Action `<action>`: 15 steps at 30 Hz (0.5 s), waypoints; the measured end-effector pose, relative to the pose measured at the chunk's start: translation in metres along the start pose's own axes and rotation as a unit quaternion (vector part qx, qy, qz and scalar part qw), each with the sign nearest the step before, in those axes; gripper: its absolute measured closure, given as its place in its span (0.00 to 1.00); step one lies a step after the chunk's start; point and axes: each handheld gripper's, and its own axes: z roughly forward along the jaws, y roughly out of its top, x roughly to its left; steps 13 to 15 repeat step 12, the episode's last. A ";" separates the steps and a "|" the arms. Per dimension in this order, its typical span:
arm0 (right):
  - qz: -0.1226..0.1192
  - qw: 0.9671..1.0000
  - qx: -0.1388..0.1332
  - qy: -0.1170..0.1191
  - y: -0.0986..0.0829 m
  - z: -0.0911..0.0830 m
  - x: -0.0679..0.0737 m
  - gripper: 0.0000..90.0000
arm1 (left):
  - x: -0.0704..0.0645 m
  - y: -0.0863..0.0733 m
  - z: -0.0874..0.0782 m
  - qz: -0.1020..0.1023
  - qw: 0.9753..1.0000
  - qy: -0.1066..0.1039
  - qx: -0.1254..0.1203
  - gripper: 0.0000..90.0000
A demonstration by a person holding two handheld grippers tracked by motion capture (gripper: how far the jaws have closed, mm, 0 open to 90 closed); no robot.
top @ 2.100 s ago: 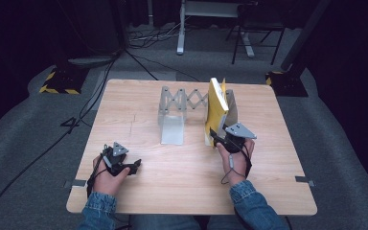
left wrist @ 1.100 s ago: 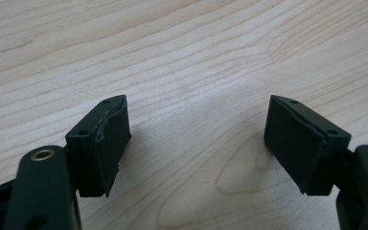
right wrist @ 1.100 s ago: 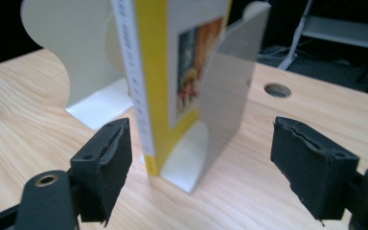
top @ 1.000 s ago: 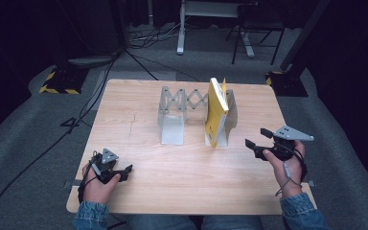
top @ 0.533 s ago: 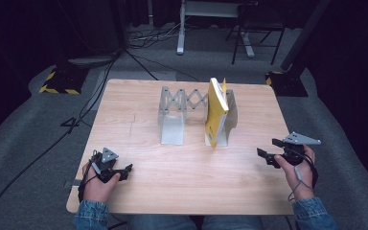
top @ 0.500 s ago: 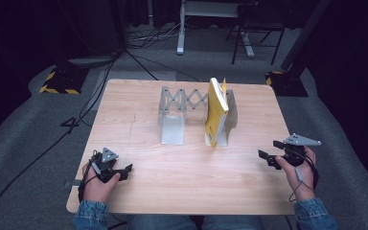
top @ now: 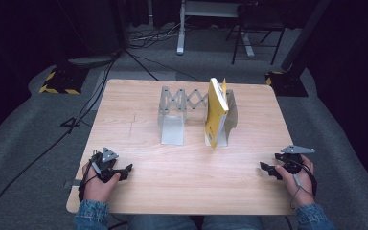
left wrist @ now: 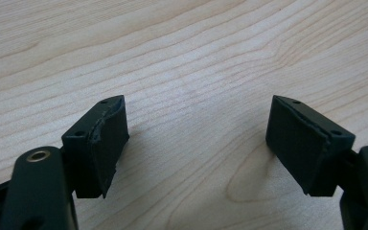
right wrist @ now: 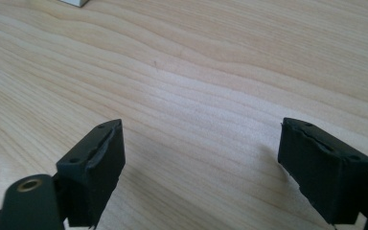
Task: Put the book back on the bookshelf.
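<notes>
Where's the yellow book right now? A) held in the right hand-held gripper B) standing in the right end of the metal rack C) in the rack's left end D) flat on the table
B: the yellow book stands upright in the right end of the metal rack, while the right hand-held gripper is open and apart from it, near the table edge.

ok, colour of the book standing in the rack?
Yellow book, upright in the grey metal rack; clearest in the high view.
</notes>
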 end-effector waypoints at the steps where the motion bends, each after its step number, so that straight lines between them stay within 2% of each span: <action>1: -0.005 1.000 -0.013 -0.012 -0.004 0.002 0.002 0.18 | 0.000 0.000 0.000 0.000 1.000 0.000 0.000 0.25; 4: -0.013 0.999 -0.020 -0.028 -0.006 0.003 0.005 0.17 | 0.000 0.000 0.000 0.001 1.000 0.000 0.001 0.25; 15: -0.012 0.999 -0.020 -0.028 -0.006 0.003 0.006 0.17 | 0.000 0.002 0.002 0.002 1.000 -0.001 0.003 0.24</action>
